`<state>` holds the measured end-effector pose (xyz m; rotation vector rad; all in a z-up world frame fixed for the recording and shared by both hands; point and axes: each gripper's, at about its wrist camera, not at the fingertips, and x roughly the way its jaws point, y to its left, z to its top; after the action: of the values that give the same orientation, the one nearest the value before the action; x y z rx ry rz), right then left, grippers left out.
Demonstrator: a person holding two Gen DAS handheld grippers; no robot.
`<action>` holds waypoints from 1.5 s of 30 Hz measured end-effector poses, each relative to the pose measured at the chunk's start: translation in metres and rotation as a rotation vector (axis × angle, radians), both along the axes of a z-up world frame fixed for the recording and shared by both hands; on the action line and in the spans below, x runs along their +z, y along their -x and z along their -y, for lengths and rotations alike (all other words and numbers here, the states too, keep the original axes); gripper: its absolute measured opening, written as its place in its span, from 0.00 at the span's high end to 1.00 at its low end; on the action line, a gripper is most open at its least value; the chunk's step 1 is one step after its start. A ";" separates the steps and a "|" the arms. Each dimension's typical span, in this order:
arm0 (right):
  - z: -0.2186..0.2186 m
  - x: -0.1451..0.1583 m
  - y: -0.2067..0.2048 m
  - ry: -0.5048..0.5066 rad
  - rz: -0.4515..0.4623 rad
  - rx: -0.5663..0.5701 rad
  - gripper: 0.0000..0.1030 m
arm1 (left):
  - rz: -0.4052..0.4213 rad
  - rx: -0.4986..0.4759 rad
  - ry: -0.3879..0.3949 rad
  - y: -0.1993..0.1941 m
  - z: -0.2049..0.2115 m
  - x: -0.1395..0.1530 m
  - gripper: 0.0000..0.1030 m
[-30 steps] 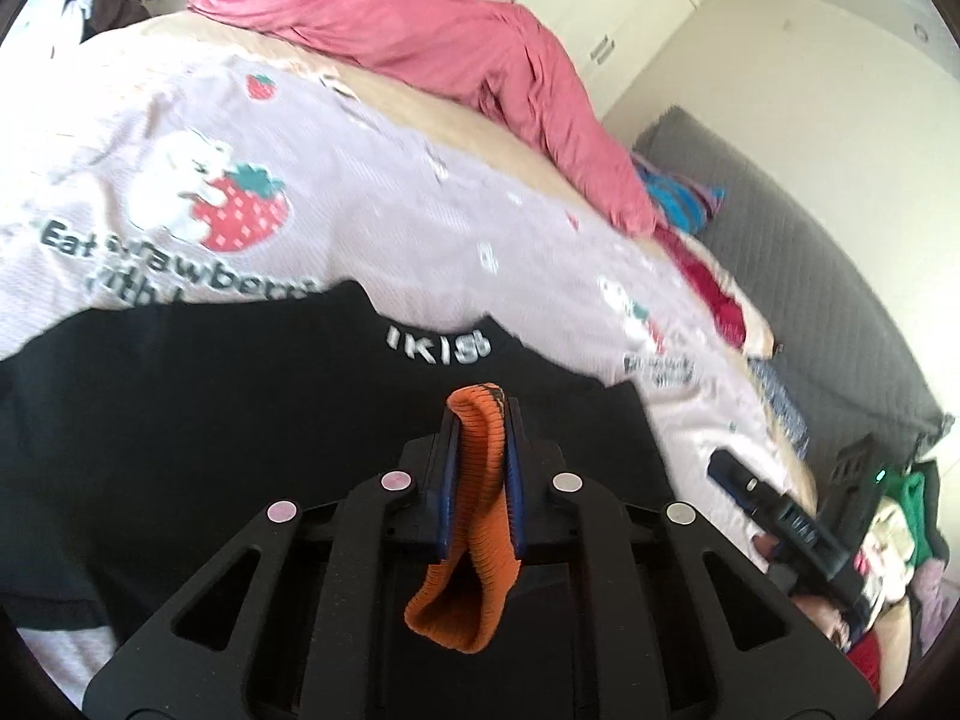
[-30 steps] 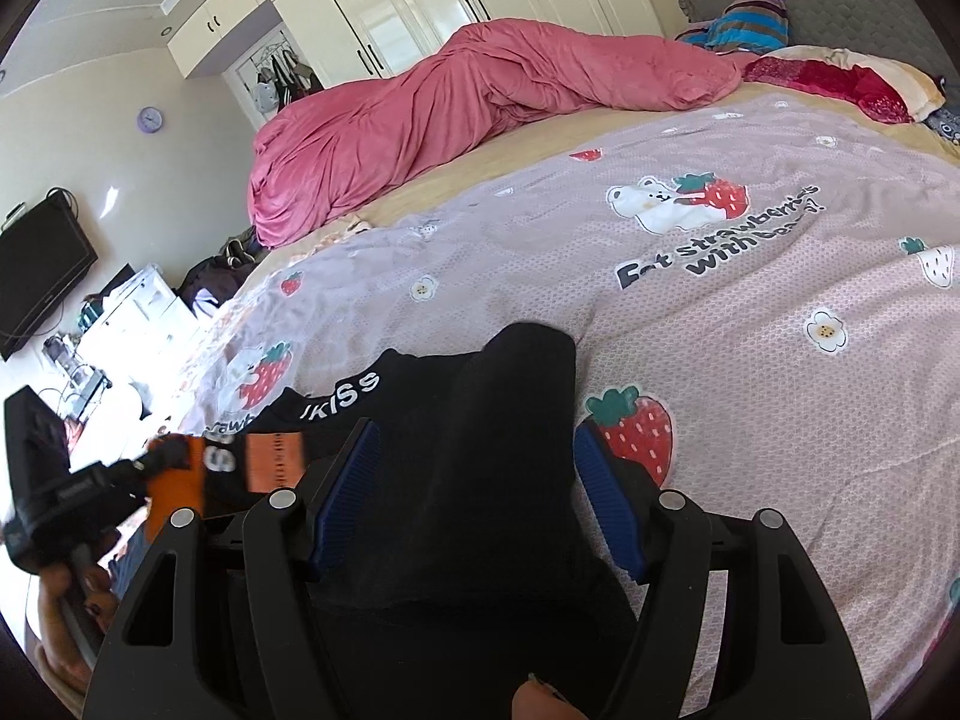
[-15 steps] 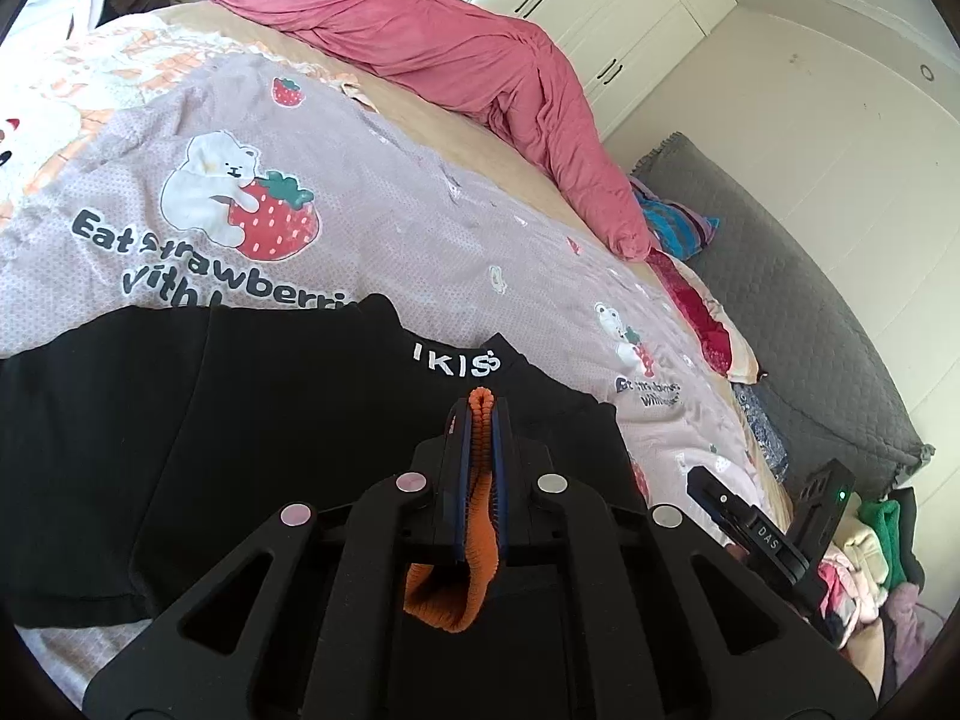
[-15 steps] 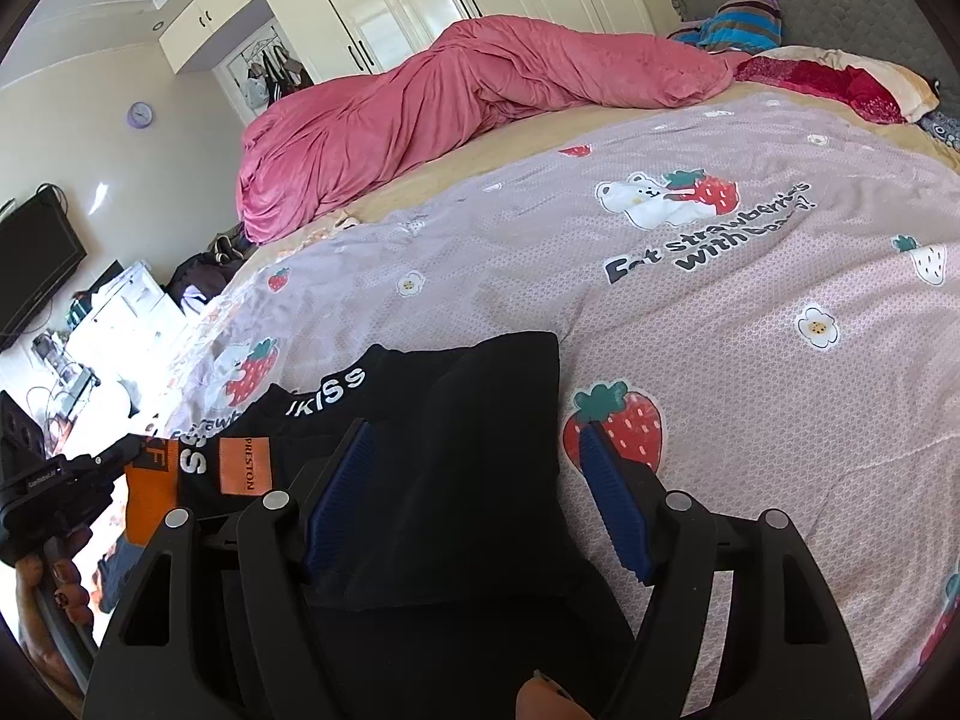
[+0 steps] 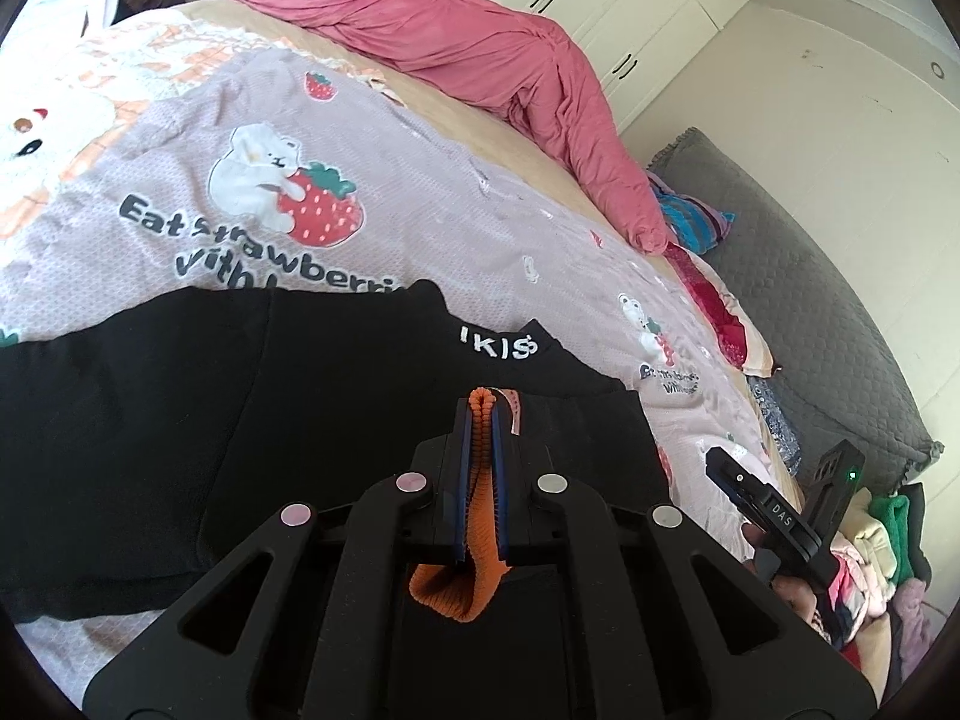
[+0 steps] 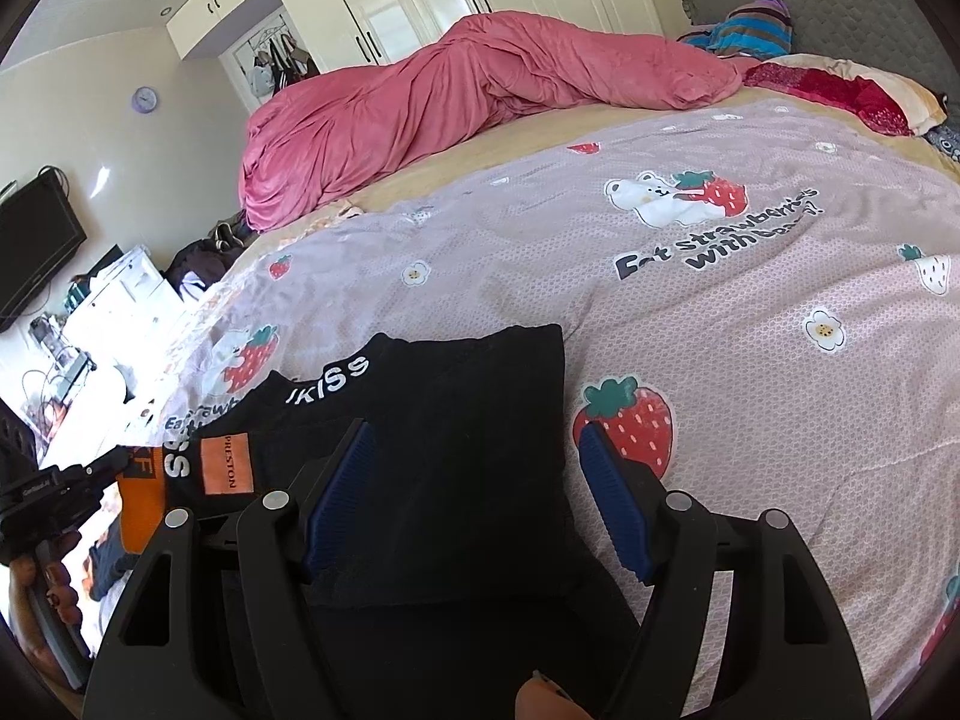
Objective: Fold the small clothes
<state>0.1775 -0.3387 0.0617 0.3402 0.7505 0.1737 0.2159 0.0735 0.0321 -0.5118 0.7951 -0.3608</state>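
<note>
A black top (image 5: 180, 408) with white "UKISS" lettering on its collar lies spread on the strawberry-print bed cover (image 5: 420, 192). My left gripper (image 5: 481, 414) is shut on the top's orange ribbed cuff (image 5: 462, 588), held low over the black cloth. In the right wrist view the top (image 6: 468, 456) lies with a part folded over, and the orange cuff (image 6: 141, 498) shows at the left by the left gripper. My right gripper (image 6: 474, 450) is open and empty, its blue pads just above the folded black cloth.
A pink duvet (image 6: 456, 102) lies bunched along the far side of the bed. A red pillow (image 6: 852, 90) and a grey headboard (image 5: 828, 324) are at the bed's head. A pile of clothes (image 5: 876, 546) sits off the bed's edge.
My left gripper has carried the orange cuff further over the black top towards its collar. My right gripper has stayed open over the folded part and barely shifted.
</note>
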 end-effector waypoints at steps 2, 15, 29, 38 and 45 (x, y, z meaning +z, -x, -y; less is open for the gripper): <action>-0.002 -0.001 -0.001 0.006 -0.002 0.003 0.33 | -0.006 -0.001 0.004 0.000 -0.002 -0.001 0.99; -0.031 -0.007 0.000 0.091 -0.015 0.101 0.33 | 0.017 0.016 -0.078 0.001 0.008 0.006 0.99; -0.067 -0.023 0.005 0.137 -0.092 0.244 0.33 | -0.171 -0.154 -0.301 -0.006 0.062 -0.061 0.83; -0.068 -0.049 -0.002 0.187 -0.215 0.221 0.32 | -0.156 -0.160 -0.315 0.000 0.060 -0.064 0.83; -0.075 -0.032 0.006 0.153 -0.143 0.262 0.19 | -0.122 -0.129 -0.271 0.012 0.050 -0.046 0.74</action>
<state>0.1711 -0.2637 0.0297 0.1082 0.9439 0.3400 0.2043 0.0232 -0.0136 -0.2304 0.9818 -0.3364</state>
